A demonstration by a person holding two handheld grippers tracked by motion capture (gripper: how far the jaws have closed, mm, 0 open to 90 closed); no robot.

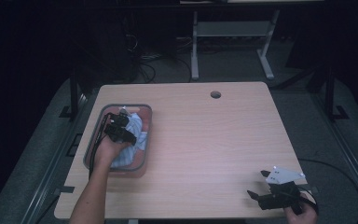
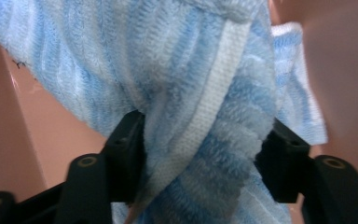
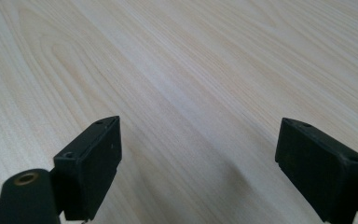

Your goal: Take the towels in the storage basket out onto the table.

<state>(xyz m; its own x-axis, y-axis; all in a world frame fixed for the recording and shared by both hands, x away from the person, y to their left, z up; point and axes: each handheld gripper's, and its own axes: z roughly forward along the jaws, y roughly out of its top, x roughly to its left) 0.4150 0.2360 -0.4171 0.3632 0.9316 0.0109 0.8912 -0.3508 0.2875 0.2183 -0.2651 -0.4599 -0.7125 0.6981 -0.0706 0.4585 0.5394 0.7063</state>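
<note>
- While the left gripper [image 1: 121, 128] reaches down into the pink bin [image 1: 145, 122] at the table's [image 1: 214, 140] left side, its jaws pinch a thick fold of the blue-and-white striped towel [image 2: 205, 93] that lies bunched inside.
- Seen from the left gripper view, the terry cloth bulges between the jaws, with a white woven band running through the fold.
- Soft, light and limp, the towel will likely sag and trail when lifted; its nap should grip well, so slipping looks unlikely.
- A bunched fold or the firmer white band seems the best place to hold; a single thin edge might pull free.
- Well apart, the right gripper [image 1: 272, 196] rests near the table's front right corner, jaws spread wide over bare wood.
</note>
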